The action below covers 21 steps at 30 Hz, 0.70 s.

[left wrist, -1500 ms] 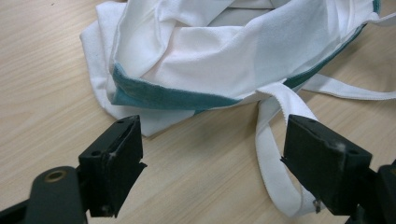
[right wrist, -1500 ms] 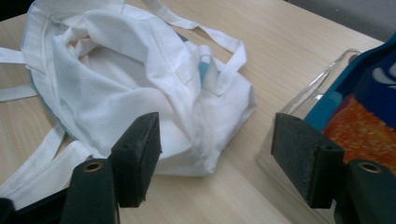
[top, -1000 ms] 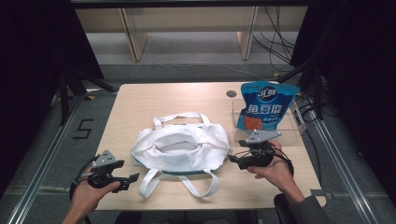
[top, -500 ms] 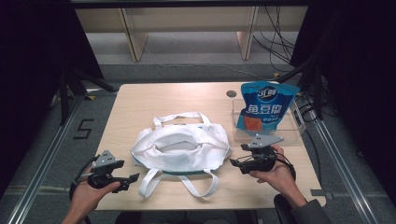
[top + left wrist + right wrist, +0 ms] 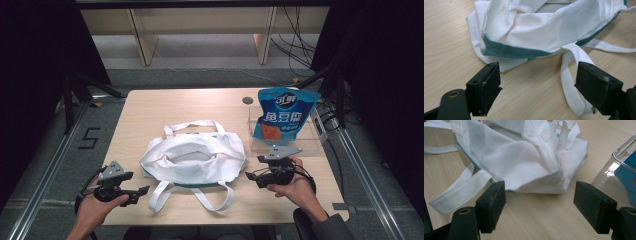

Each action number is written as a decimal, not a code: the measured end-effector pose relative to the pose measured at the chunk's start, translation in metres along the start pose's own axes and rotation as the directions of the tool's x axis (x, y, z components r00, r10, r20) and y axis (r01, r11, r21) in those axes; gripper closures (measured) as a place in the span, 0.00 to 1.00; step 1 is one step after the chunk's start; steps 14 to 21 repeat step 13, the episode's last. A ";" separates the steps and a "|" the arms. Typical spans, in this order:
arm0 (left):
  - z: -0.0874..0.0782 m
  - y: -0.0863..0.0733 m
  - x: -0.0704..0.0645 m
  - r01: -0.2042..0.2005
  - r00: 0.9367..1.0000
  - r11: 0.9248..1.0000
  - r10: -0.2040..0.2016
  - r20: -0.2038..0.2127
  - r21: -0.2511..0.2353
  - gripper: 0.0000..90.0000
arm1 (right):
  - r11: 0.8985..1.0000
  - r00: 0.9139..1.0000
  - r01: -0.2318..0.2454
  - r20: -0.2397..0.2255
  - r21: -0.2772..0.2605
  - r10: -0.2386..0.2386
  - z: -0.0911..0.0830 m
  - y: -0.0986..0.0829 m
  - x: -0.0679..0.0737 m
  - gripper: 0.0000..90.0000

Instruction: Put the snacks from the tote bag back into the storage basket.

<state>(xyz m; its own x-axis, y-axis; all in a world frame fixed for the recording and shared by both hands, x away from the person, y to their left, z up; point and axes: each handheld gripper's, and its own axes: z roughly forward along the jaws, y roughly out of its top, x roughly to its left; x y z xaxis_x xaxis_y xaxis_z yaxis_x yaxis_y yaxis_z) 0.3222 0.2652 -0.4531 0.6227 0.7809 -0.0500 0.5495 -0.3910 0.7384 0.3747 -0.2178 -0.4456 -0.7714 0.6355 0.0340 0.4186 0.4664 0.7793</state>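
Note:
A white cloth tote bag (image 5: 194, 158) with teal trim lies flat in the middle of the table, its mouth open upward and its handles spread front and back. My left gripper (image 5: 142, 192) rests near the front left edge, open, its jaws facing the bag's left corner (image 5: 499, 50) and a front handle strap (image 5: 571, 75). My right gripper (image 5: 251, 176) is open just right of the bag, jaws empty and pointed at its right corner (image 5: 554, 180). A blue snack pouch (image 5: 283, 116) stands in a clear plastic bin (image 5: 314, 145).
The wooden table (image 5: 165, 107) has a round cable hole (image 5: 247, 100) at the back. The bin's clear wall (image 5: 609, 167) sits close to my right gripper's right jaw. Metal rails and dark curtains flank the table; shelf legs stand behind.
My right gripper has dropped slightly toward the table beside the bag. The left gripper and the bag are unchanged.

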 end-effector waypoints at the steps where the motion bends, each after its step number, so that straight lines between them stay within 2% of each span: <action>1: 0.000 0.000 0.000 0.000 1.000 1.000 0.000 0.000 0.001 0.21 | 1.000 1.000 0.009 0.009 -0.003 -0.009 -0.001 0.000 -0.001 0.29; 3: 0.000 0.000 -0.001 0.006 1.000 1.000 -0.006 0.000 -0.006 0.21 | 1.000 1.000 -0.001 0.002 0.002 0.001 -0.001 0.000 0.000 0.29; 11: 0.001 0.000 0.000 0.004 1.000 1.000 -0.004 0.002 -0.012 0.21 | 1.000 1.000 0.009 0.010 0.002 -0.009 0.000 0.000 0.000 0.29; 12: 0.001 0.000 -0.001 0.009 1.000 1.000 -0.009 0.002 -0.017 0.21 | 1.000 1.000 0.005 -0.002 0.013 -0.005 0.000 0.000 0.000 0.29; 21: 0.001 0.000 -0.001 0.012 1.000 1.000 -0.012 0.000 -0.010 0.21 | 1.000 1.000 0.007 -0.003 0.012 -0.007 0.000 0.000 0.000 0.29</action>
